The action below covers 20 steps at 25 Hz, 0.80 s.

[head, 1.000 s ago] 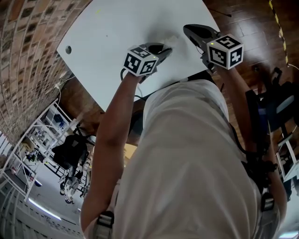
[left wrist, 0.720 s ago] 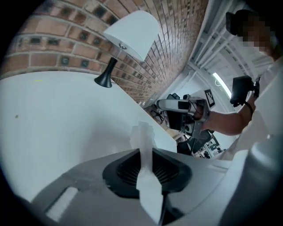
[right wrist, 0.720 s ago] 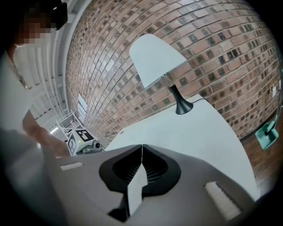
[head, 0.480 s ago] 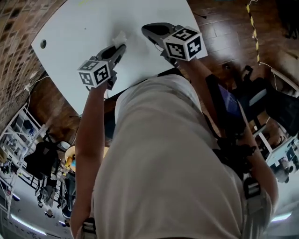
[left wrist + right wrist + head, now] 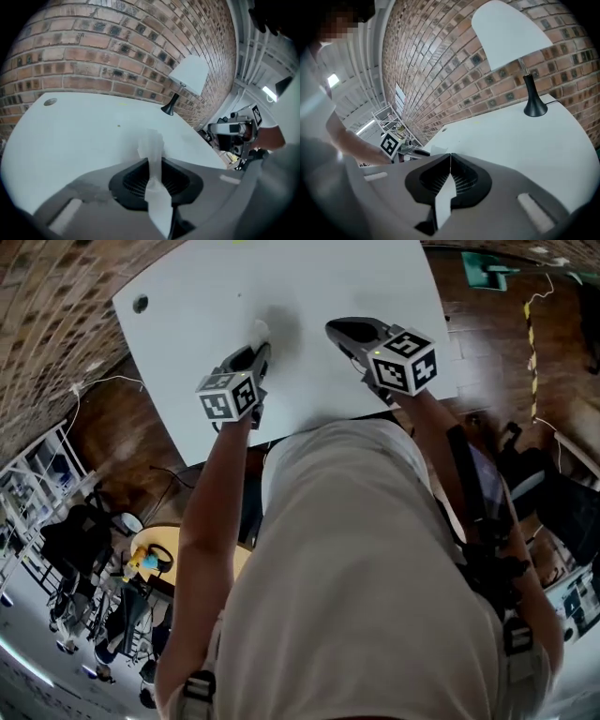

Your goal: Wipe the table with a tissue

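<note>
Gripping the tissue (image 5: 151,145) between its jaws, left gripper (image 5: 256,354) has it sticking straight out past the tips, long axis in line with the jaws, table (image 5: 309,277) just beneath. Contact with the table unclear from these views. Right gripper (image 5: 339,331), just right of the left gripper, jaws together, empty; wipe likely falls to the left.

- Loose pale beige shirt (image 5: 375,559) with short sleeves.
- Dark harness straps (image 5: 478,540) with grey buckles (image 5: 516,636) beside the shirt.
- Grey left claw (image 5: 257,351) and right claw (image 5: 339,331), each carrying a black-and-white marker cube (image 5: 228,395).
</note>
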### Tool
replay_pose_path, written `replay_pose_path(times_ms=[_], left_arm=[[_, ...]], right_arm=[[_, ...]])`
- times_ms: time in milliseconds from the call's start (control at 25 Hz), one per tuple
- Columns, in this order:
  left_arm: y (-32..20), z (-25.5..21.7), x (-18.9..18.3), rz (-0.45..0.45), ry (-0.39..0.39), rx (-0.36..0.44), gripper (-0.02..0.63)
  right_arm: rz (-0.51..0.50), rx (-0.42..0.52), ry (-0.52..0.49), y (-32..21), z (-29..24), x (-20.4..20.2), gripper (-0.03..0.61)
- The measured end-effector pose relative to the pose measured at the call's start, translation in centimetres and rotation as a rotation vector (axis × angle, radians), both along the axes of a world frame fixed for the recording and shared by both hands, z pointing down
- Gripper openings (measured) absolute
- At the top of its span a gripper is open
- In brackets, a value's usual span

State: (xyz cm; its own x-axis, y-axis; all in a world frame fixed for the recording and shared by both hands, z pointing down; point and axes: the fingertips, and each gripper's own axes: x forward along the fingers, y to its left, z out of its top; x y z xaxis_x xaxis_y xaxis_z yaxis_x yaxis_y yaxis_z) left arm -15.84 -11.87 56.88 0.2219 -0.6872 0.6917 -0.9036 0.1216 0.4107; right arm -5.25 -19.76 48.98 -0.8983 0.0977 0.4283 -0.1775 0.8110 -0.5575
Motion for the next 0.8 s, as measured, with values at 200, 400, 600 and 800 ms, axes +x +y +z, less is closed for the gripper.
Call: replay_pose_path(times_ms=[200,400,600,800], left_arm=[[-1.3,0.7,-6.1,-0.037,-0.108,-0.05,0.069],[-3.6,1.9,-9.9,-0.014,-0.217,-0.106,0.069],[-5.6,1.7,-13.5,-0.037,-0.312,-0.155,0.069],[-7.3,2.5,-15.2,0.016,-0.388,-0.199,0.069]], right_arm=[[0.003,0.0,0.028,0.7,0.5,-1.7,0.009],[0.037,-0.005,0.043,0.8,0.5,-1.6,0.009],[0.082,-0.018,0.056,0.2,1.2,-0.4,0.009],[0.112,-0.032,0.058,0.2,1.9,0.3,0.009]])
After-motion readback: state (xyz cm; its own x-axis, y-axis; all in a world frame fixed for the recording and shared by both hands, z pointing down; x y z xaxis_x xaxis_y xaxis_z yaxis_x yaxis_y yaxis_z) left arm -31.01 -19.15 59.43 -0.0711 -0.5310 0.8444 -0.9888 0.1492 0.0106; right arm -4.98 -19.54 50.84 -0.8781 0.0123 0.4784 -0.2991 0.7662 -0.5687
